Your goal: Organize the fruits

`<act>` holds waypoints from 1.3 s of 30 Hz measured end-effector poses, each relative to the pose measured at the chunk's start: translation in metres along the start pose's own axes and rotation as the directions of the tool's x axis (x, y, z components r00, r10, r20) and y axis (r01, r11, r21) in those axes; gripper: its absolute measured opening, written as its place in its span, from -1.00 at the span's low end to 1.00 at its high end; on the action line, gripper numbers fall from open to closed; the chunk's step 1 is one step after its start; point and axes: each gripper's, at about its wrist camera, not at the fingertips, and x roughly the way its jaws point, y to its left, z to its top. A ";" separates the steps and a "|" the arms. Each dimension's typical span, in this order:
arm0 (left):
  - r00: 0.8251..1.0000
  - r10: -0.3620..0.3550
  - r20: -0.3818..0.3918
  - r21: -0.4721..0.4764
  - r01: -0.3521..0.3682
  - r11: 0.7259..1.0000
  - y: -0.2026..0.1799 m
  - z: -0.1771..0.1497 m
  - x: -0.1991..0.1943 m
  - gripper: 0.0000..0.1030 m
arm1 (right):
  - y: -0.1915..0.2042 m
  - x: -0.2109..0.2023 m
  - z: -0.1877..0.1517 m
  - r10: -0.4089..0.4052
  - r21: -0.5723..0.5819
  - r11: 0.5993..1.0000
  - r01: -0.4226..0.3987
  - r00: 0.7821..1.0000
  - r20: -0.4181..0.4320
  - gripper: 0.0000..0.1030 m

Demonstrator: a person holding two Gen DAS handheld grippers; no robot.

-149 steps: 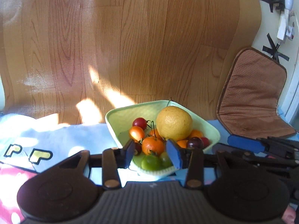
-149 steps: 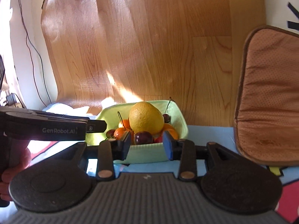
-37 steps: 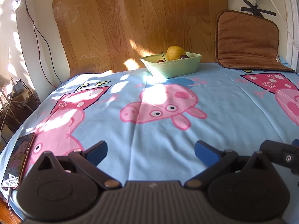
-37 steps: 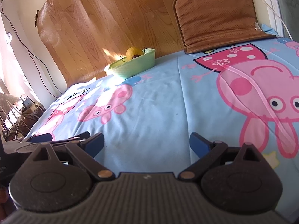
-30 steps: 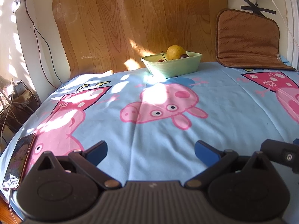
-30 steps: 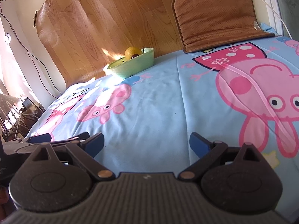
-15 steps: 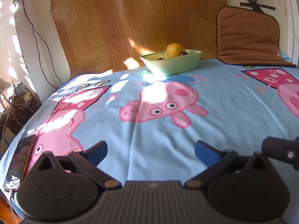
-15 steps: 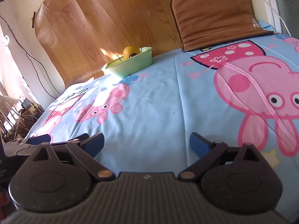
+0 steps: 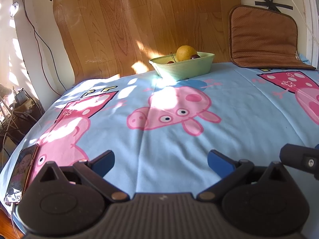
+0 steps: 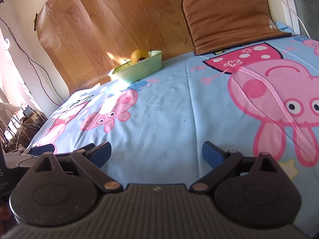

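A pale green fruit basket stands at the far edge of the blue cartoon-print cloth, against the wood-pattern wall sheet. A big yellow-orange citrus and dark cherries rise above its rim; other fruit inside is hidden. The basket also shows in the right wrist view, with the citrus on top. My left gripper is open and empty, low over the near cloth, far from the basket. My right gripper is open and empty, also near the front.
A brown cushion leans on the wall right of the basket. A phone lies at the cloth's front left corner. Cables and clutter sit beyond the left edge. The right gripper's body shows at the left view's right.
Five seconds ago both grippers were narrow right at the basket. They have since pulled far back and opened wide. Over the last second only a slight camera shift shows.
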 end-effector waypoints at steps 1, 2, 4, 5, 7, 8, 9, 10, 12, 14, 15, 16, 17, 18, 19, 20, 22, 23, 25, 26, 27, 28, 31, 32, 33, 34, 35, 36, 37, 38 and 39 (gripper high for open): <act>1.000 0.000 0.000 0.000 0.000 1.000 0.000 0.000 0.000 1.00 | 0.000 0.000 0.000 0.000 0.000 1.000 0.000 1.000 0.000 0.93; 1.000 -0.001 0.000 0.001 0.001 1.000 0.000 0.000 0.000 1.00 | 0.000 0.000 0.000 0.000 -0.001 1.000 0.000 1.000 0.000 0.93; 1.000 0.000 0.002 0.002 0.000 1.000 0.000 0.000 0.000 1.00 | 0.000 0.000 0.000 0.000 0.000 1.000 0.000 1.000 0.001 0.93; 1.000 0.000 0.002 0.002 0.000 1.000 0.000 0.001 -0.001 1.00 | 0.000 0.000 0.000 0.000 0.000 1.000 0.000 1.000 0.001 0.93; 1.000 0.000 0.002 0.003 0.000 1.000 0.000 0.001 -0.001 1.00 | 0.000 0.000 0.000 0.000 0.000 1.000 0.000 1.000 0.001 0.93; 1.000 0.000 0.002 0.002 0.000 1.000 0.000 0.001 -0.001 1.00 | 0.000 0.000 0.000 0.000 0.000 1.000 0.000 1.000 0.001 0.93; 1.000 0.000 0.002 0.002 0.000 1.000 0.000 0.001 -0.001 1.00 | 0.000 0.000 0.000 0.000 0.000 1.000 0.000 1.000 0.001 0.93; 1.000 -0.001 0.001 0.002 0.001 1.000 0.000 0.001 -0.001 1.00 | 0.000 0.000 0.000 0.000 0.000 1.000 0.000 1.000 0.001 0.93; 1.000 -0.002 -0.002 0.000 0.002 1.000 0.000 0.001 0.000 1.00 | -0.001 -0.001 0.001 -0.001 0.003 1.000 0.001 1.000 0.002 0.93; 1.000 -0.001 -0.005 0.001 0.001 1.000 0.000 0.001 0.000 1.00 | -0.001 -0.001 0.001 -0.001 0.004 1.000 0.001 1.000 0.002 0.93; 1.000 -0.001 -0.005 0.002 0.001 1.000 0.000 0.002 0.000 1.00 | -0.001 -0.001 0.001 -0.001 0.003 1.000 0.001 1.000 0.002 0.93; 1.000 -0.001 -0.005 0.002 0.002 1.000 0.000 0.002 0.000 1.00 | -0.001 -0.001 0.001 0.000 0.003 1.000 0.000 1.000 0.002 0.93; 1.000 -0.001 -0.006 0.002 0.001 1.000 0.000 0.002 0.000 1.00 | -0.001 -0.001 0.001 0.000 0.003 1.000 0.000 1.000 0.001 0.93; 1.000 -0.001 -0.007 0.002 0.001 1.000 0.000 0.002 0.000 1.00 | -0.001 -0.001 0.001 0.000 0.005 1.000 0.000 1.000 0.001 0.93; 1.000 -0.002 -0.008 0.003 0.002 1.000 0.000 0.002 0.000 1.00 | -0.001 0.000 0.001 0.000 0.006 1.000 0.000 1.000 0.001 0.93; 1.000 -0.002 -0.009 0.003 0.002 1.000 -0.001 0.002 0.001 1.00 | -0.001 -0.001 0.001 -0.001 0.006 1.000 0.001 1.000 0.001 0.93; 1.000 -0.002 -0.009 0.003 0.002 1.000 -0.001 0.002 0.000 1.00 | -0.002 0.000 0.001 -0.001 0.006 1.000 0.000 1.000 0.001 0.93; 1.000 -0.002 -0.010 0.003 0.002 1.000 -0.001 0.002 0.001 1.00 | -0.001 -0.001 0.001 -0.001 0.008 1.000 0.001 1.000 0.002 0.93; 1.000 -0.002 -0.011 0.004 0.002 1.000 -0.001 0.002 0.001 1.00 | -0.002 -0.001 0.001 -0.002 0.009 1.000 0.002 1.000 0.002 0.93; 1.000 -0.002 -0.012 0.004 0.002 1.000 -0.001 0.002 0.001 1.00 | -0.002 -0.001 0.001 -0.001 0.009 1.000 0.001 1.000 0.002 0.93; 1.000 -0.002 -0.012 0.004 0.002 1.000 -0.001 0.002 0.001 1.00 | -0.002 0.000 0.002 -0.002 0.011 1.000 0.002 1.000 0.003 0.93; 1.000 -0.002 -0.012 0.004 0.002 1.000 -0.001 0.002 0.001 1.00 | -0.002 0.000 0.001 -0.002 0.012 1.000 0.002 1.000 0.003 0.93; 1.000 -0.005 -0.016 0.004 0.005 1.000 -0.001 0.001 0.002 1.00 | -0.003 0.000 0.001 -0.002 0.013 1.000 0.002 1.000 0.004 0.93; 1.000 -0.005 -0.016 0.004 0.005 1.000 -0.002 0.001 0.002 1.00 | -0.003 0.000 0.001 -0.002 0.014 1.000 0.001 1.000 0.004 0.93; 1.000 -0.005 -0.016 0.004 0.005 1.000 -0.002 0.002 0.002 1.00 | -0.003 0.000 0.001 -0.001 0.014 1.000 0.001 1.000 0.004 0.93; 1.000 -0.006 -0.017 0.004 0.006 1.000 -0.002 0.002 0.002 1.00 | -0.003 0.000 0.000 -0.002 0.014 1.000 0.002 1.000 0.005 0.93; 1.000 -0.006 -0.018 0.004 0.006 1.000 -0.002 0.001 0.002 1.00 | -0.003 0.000 0.000 -0.002 0.014 1.000 0.002 1.000 0.005 0.93; 1.000 -0.006 -0.018 0.004 0.006 1.000 -0.002 0.001 0.002 1.00 | -0.003 0.000 0.000 -0.002 0.014 1.000 0.002 1.000 0.005 0.93; 1.000 -0.006 -0.019 0.006 0.006 1.000 -0.002 0.001 0.002 1.00 | -0.003 0.000 0.000 -0.002 0.014 1.000 0.002 1.000 0.005 0.93; 1.000 -0.007 -0.020 0.006 0.007 1.000 -0.003 0.001 0.003 1.00 | -0.003 0.000 0.000 -0.002 0.014 1.000 0.002 1.000 0.005 0.93; 1.000 -0.008 -0.021 0.007 0.008 1.000 -0.003 0.000 0.003 1.00 | -0.003 0.000 0.001 -0.002 0.014 1.000 0.001 1.000 0.005 0.93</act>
